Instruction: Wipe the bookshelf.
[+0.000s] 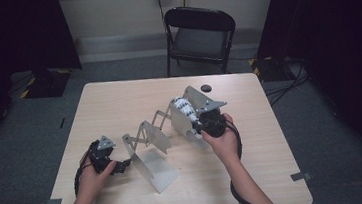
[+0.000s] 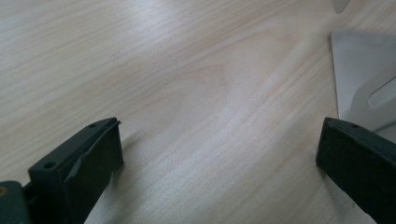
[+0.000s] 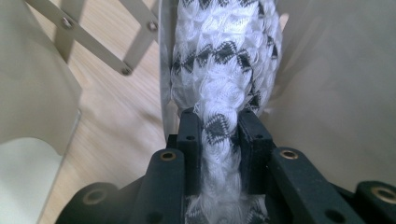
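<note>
— What has the right tool (image 3: pixel 219 126) got?
— Its jaws are clamped on a white knitted cloth with black diamond marks (image 3: pixel 224 60), bunched between two upright plates at the far end of the folding grey metal rack with scissor links (image 1: pixel 147 135), on the pale wooden counter (image 1: pixel 118 98).
— And the left tool (image 2: pixel 219 154)?
— Spread wide with nothing between the jaws, low over the counter, just beside the rack's near plate.
</note>
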A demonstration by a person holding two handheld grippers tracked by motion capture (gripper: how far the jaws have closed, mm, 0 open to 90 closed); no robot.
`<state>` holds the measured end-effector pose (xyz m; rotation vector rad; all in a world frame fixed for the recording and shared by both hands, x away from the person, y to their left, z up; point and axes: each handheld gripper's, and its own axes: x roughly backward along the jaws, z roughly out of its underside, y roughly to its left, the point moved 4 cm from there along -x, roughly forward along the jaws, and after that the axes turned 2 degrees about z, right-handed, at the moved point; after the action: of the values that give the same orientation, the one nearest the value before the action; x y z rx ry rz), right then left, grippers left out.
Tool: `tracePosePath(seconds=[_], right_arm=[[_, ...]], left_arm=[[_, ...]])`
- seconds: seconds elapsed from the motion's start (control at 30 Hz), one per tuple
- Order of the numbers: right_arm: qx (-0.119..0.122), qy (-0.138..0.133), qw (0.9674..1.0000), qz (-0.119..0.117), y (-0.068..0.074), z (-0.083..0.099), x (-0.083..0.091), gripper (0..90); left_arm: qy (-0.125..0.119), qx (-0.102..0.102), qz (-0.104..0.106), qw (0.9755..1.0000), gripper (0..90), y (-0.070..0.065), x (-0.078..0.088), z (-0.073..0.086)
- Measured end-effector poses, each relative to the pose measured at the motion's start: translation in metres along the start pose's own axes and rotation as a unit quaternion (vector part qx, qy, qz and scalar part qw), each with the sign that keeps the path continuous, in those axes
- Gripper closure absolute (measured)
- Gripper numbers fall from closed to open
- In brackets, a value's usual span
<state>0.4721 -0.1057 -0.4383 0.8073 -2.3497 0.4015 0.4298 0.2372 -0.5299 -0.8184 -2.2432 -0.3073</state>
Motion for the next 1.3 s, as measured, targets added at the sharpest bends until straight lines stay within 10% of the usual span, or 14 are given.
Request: tracePosePath(seconds=[0.93,1.3], right_arm=[[-0.017,0.071,0.9973,-0.005,0.003,0.054,-0.033,73.9],[-0.014,0.042,0.9989,0.011,-0.005,0.043,-0.006,74.0]], left_arm=[[0.000,0.000,0.002,1.0000,0.0,0.000,0.000,0.000],[-0.001,0.001,0.001,1.0000,0.1,0.000,0.000,0.000]])
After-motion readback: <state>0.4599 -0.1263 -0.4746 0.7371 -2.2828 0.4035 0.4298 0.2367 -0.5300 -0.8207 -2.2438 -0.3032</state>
